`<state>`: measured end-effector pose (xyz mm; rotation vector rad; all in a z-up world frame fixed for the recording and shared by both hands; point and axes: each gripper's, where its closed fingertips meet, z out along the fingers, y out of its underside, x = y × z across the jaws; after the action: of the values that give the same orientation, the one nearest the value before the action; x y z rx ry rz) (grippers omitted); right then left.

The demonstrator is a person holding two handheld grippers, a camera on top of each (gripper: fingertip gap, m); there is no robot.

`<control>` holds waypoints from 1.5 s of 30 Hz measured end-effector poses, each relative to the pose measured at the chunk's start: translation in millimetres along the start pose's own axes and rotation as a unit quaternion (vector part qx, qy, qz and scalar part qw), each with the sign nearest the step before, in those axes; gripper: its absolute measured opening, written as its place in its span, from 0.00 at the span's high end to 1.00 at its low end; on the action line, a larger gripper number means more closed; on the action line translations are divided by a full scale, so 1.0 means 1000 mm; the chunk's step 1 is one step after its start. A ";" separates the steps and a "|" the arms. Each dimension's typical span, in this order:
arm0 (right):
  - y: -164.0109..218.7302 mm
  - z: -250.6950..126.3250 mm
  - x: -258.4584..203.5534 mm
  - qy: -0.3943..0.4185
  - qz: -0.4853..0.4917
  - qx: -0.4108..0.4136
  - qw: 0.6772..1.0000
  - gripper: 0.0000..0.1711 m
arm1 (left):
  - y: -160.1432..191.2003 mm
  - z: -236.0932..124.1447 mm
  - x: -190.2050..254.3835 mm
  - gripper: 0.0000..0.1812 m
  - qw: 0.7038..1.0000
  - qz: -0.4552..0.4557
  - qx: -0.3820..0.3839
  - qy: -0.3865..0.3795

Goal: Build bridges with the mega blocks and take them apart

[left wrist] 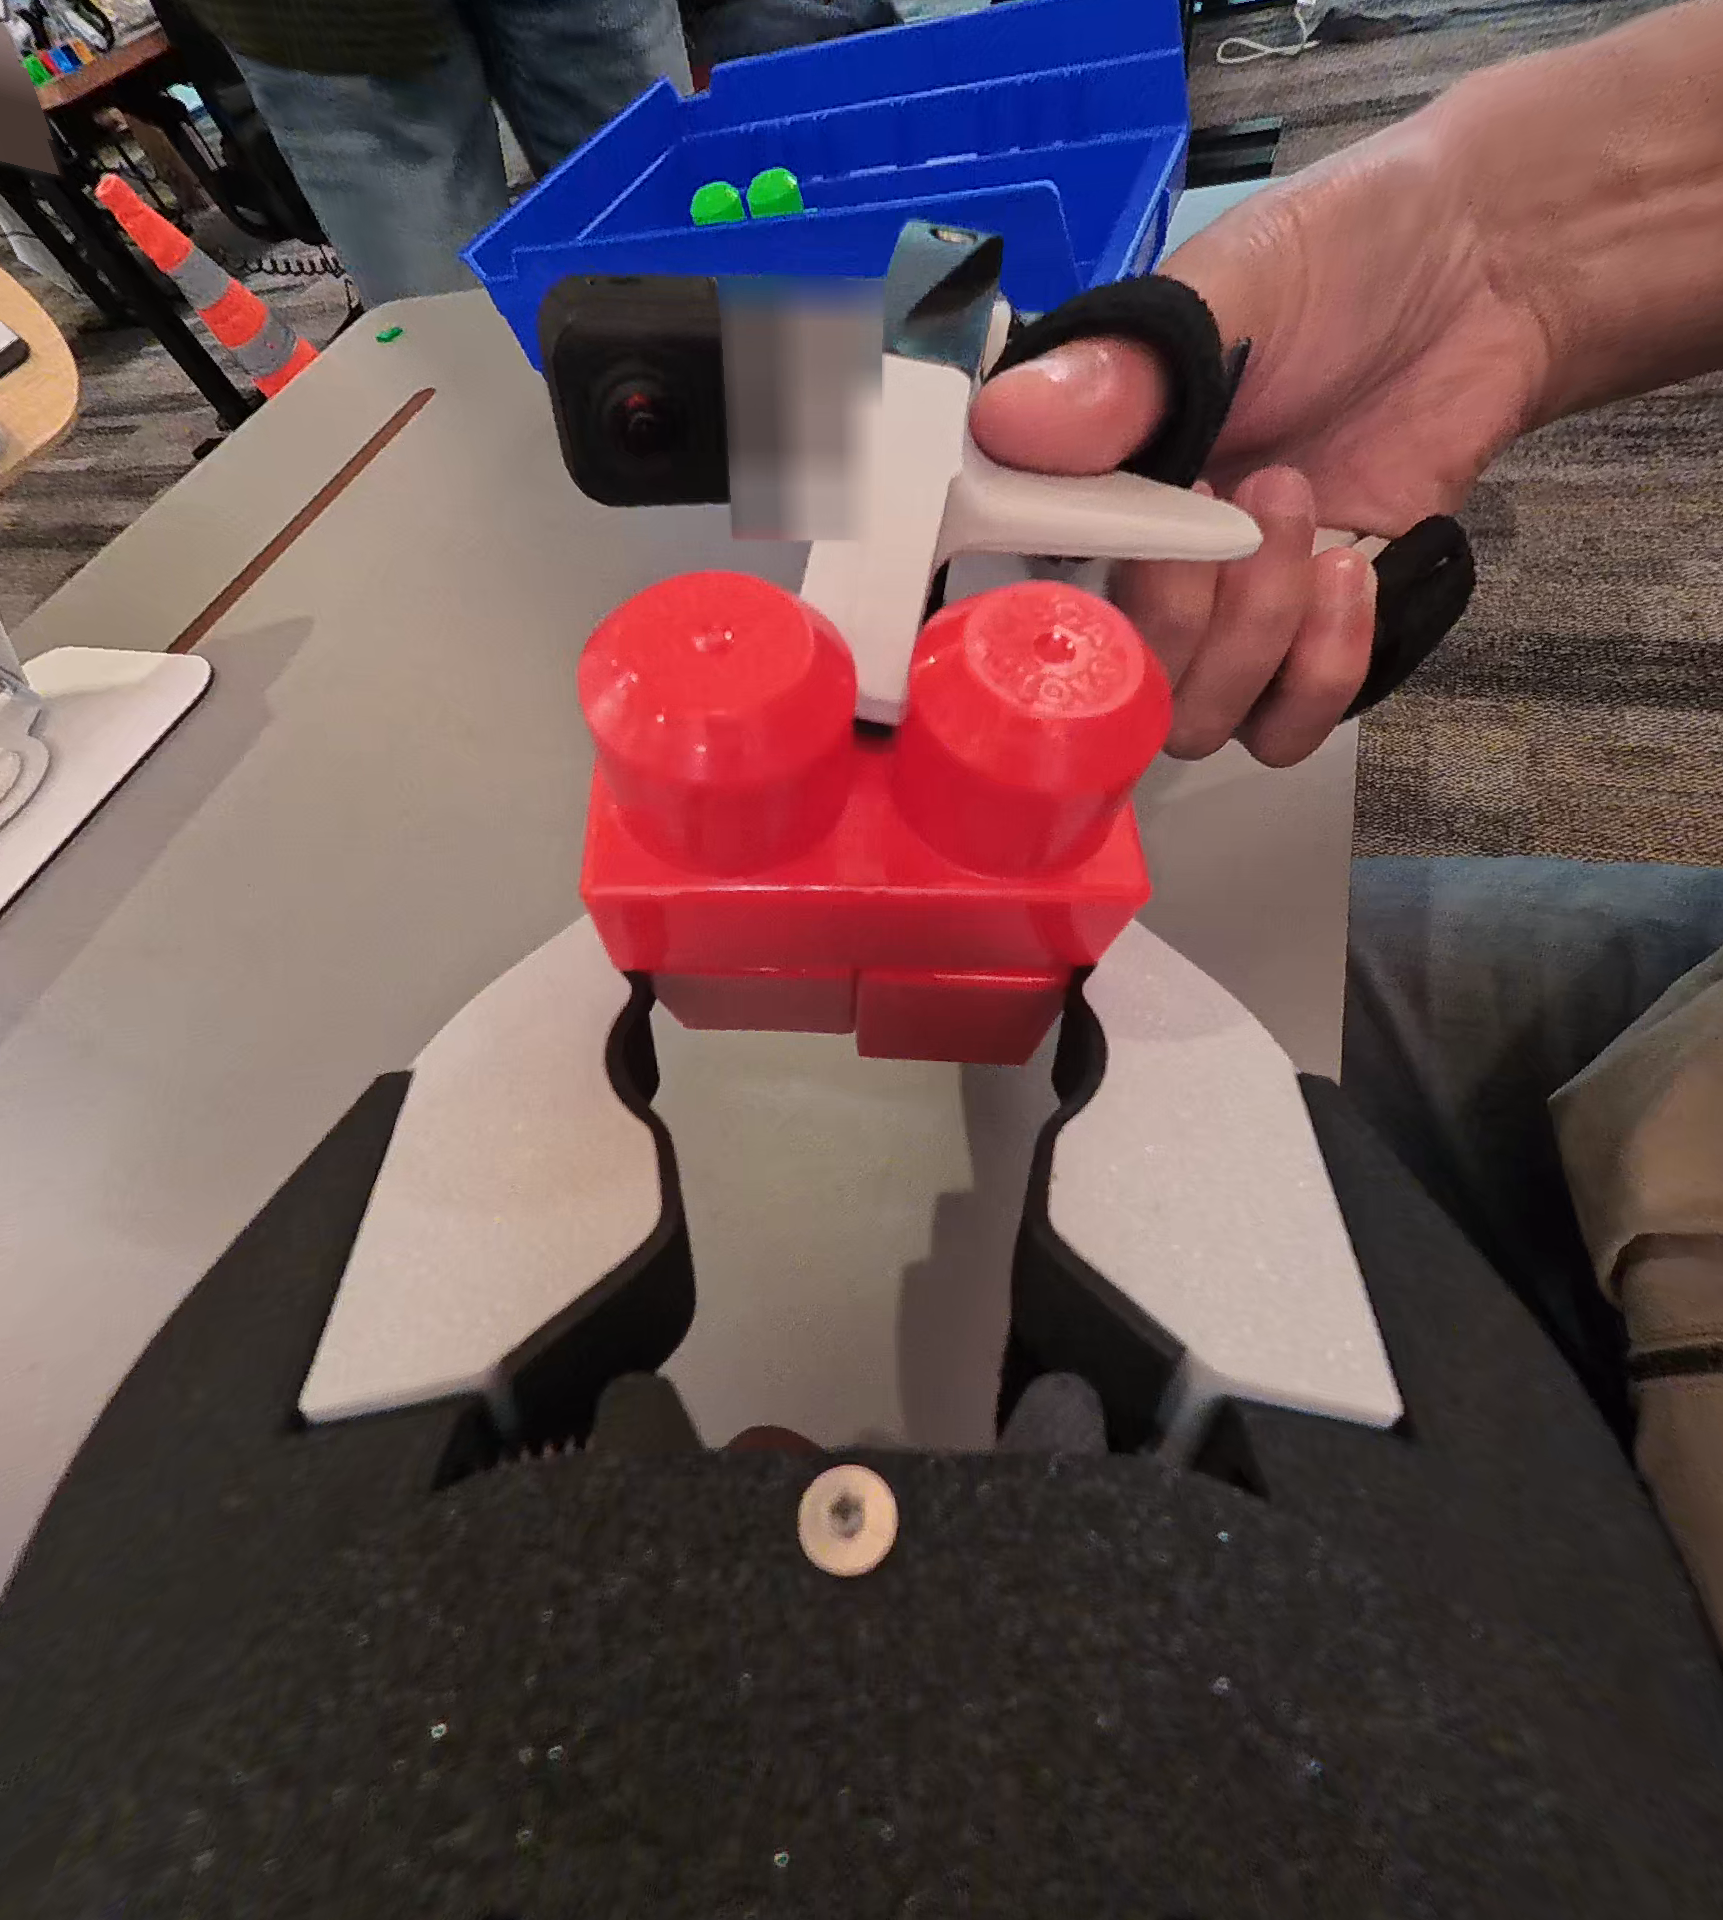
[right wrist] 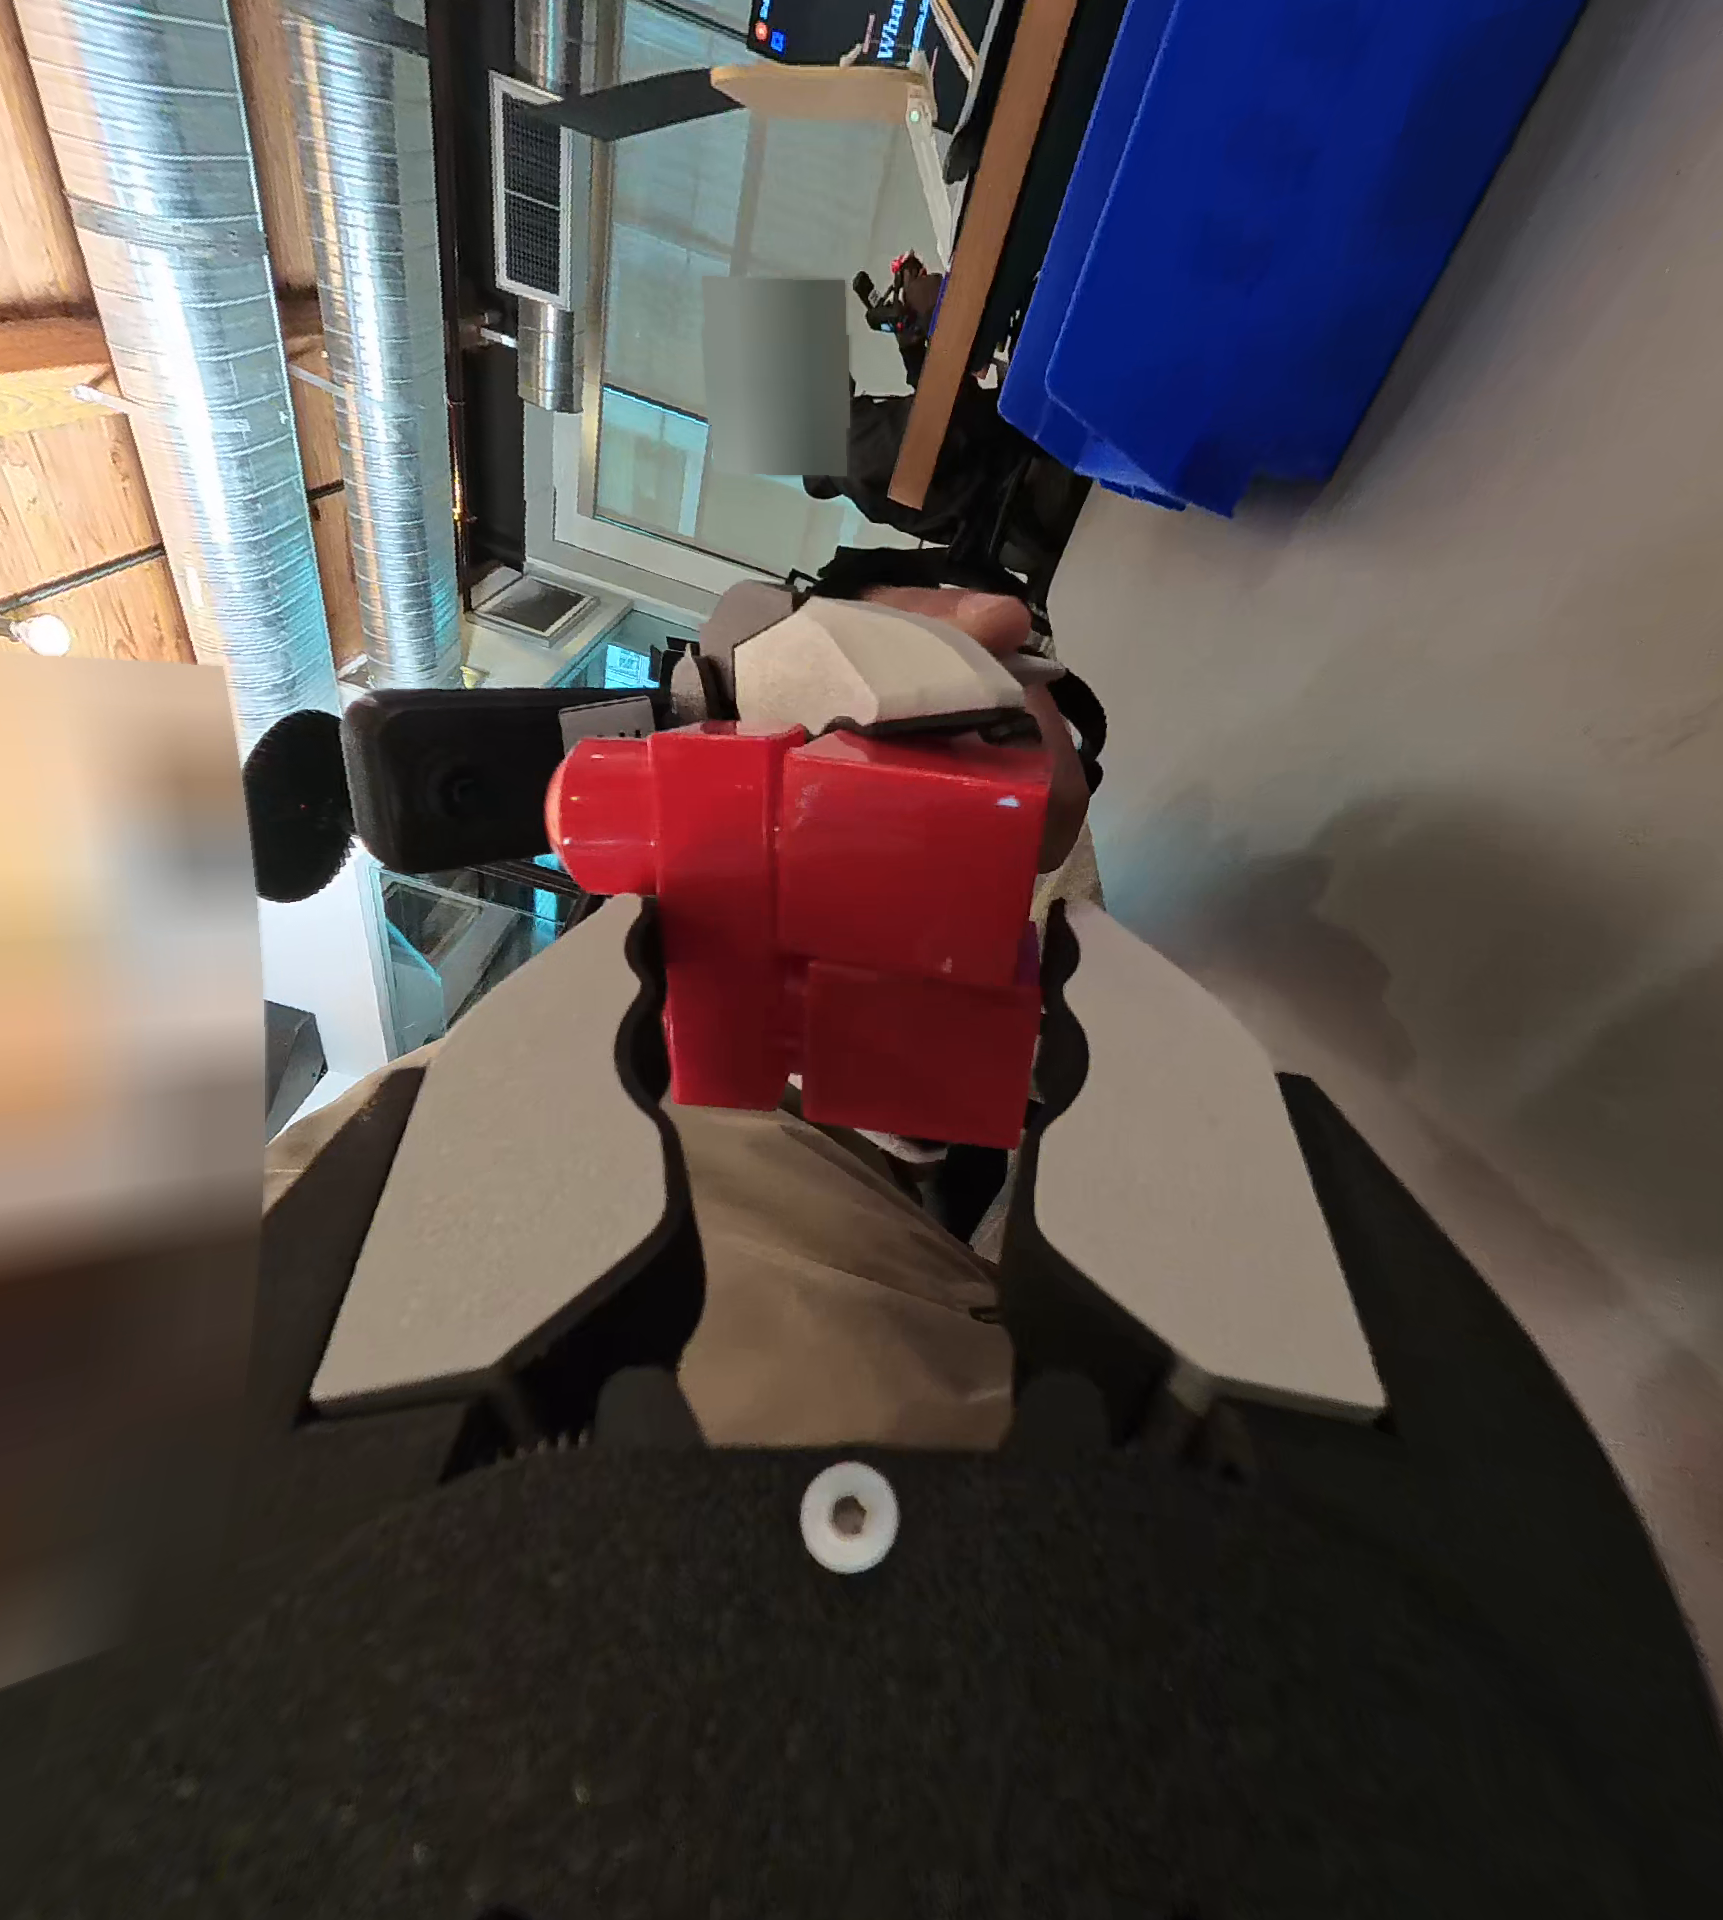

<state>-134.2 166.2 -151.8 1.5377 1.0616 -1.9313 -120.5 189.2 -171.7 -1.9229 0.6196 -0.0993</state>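
Red bridge (left wrist: pixel 862 914) held above bench (left wrist: pixel 213 1039), long axis crosswise between left hand-held gripper (left wrist: pixel 857 997) fingertips, clenched on lower blocks. Right hand-held gripper (right wrist: pixel 846 997) clenched across top block, rolled sideways. Both equally near.

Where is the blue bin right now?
In the left wrist view the blue bin sits on the grey table at its far end, behind the red blocks and the right tool; two green studs show inside it.
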 end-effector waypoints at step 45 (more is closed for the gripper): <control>-0.002 -0.003 -0.005 -0.060 -0.022 -0.016 0.998 0.60 | -0.003 0.006 -0.002 0.59 1.000 0.008 -0.019 -0.002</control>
<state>-133.0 169.0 -146.4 1.3734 1.0764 -1.9999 -118.4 196.2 -171.2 -1.9544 0.6377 -0.0740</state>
